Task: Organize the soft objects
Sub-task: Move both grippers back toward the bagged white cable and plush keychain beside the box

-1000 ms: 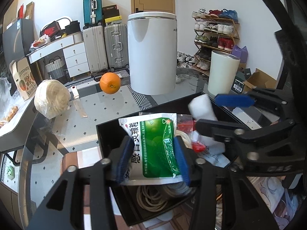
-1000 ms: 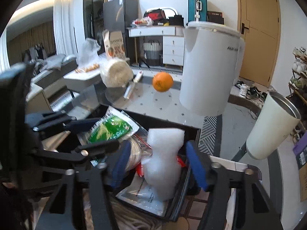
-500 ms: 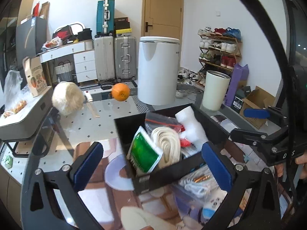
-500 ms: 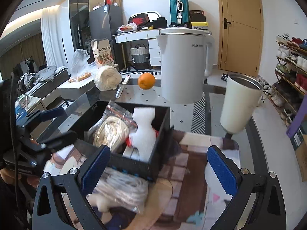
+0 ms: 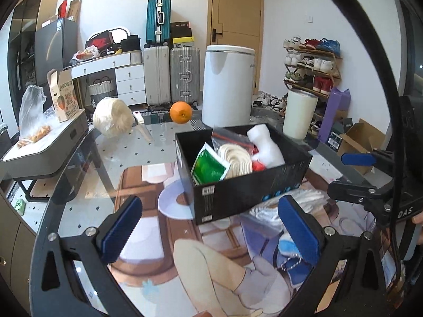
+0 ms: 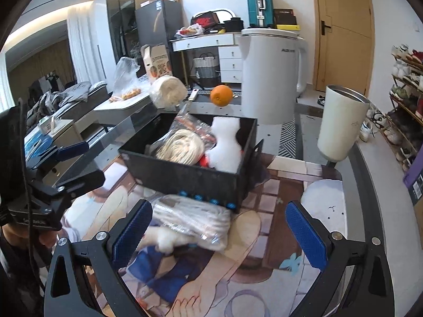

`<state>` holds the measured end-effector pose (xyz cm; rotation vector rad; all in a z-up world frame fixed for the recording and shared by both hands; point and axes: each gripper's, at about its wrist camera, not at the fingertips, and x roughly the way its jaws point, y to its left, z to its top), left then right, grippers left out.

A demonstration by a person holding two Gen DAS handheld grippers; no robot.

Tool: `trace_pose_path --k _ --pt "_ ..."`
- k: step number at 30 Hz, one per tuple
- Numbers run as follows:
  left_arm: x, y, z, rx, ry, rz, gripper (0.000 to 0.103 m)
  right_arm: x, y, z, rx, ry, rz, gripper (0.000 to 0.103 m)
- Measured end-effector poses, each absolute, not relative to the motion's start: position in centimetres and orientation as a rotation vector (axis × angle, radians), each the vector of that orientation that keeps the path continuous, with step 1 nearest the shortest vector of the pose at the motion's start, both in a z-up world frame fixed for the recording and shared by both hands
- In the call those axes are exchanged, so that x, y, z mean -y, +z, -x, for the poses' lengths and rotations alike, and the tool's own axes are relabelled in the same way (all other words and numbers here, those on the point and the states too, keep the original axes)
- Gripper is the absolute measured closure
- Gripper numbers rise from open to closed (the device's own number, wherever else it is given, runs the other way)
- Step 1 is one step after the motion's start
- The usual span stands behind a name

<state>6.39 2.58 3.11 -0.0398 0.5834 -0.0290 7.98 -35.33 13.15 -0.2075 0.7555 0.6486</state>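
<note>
Glass tabletop (image 5: 79, 163): black rectangular box (image 5: 248, 192) partly filled; bagged white rope bundle (image 6: 193, 218) outstanding; left gripper (image 5: 208, 229), right gripper (image 6: 219, 231) released, empty.

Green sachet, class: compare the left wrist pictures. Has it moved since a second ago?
Yes. The green sachet, then between the pads of the left gripper, now leans inside the black box, whose walls are the fixed mark. The jaws have just been opening; nothing is between them.

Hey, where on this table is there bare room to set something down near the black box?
Free: the printed mat in front of the black box toward the white tumbler, and the glass top between the box, the white rope ball and the orange. Crowded: inside the box, and its front, where the bagged rope lies.
</note>
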Motion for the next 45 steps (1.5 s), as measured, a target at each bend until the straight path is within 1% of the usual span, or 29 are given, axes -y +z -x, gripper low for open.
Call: trace_pose_path --k 13,29,37,45 --pt "-0.3 1.6 -5.1 -0.65 -0.127 0.037 0.0 35.3 12.0 -7.0 -0.794 0.657 0.276 0.001" --pt "4.0 -0.3 -6.7 -0.754 -0.233 -0.046 0.0 37.0 11.9 -7.3 -0.803 0.652 0.28 0.001" --pt "3.1 0.0 -6.9 -0.743 -0.204 -0.034 0.0 37.7 10.8 -8.2 -0.847 0.609 0.269 0.001" --pt "1.3 -0.3 -6.5 -0.761 -0.169 0.01 0.0 36.2 10.2 -8.2 -0.88 0.67 0.221 0.001"
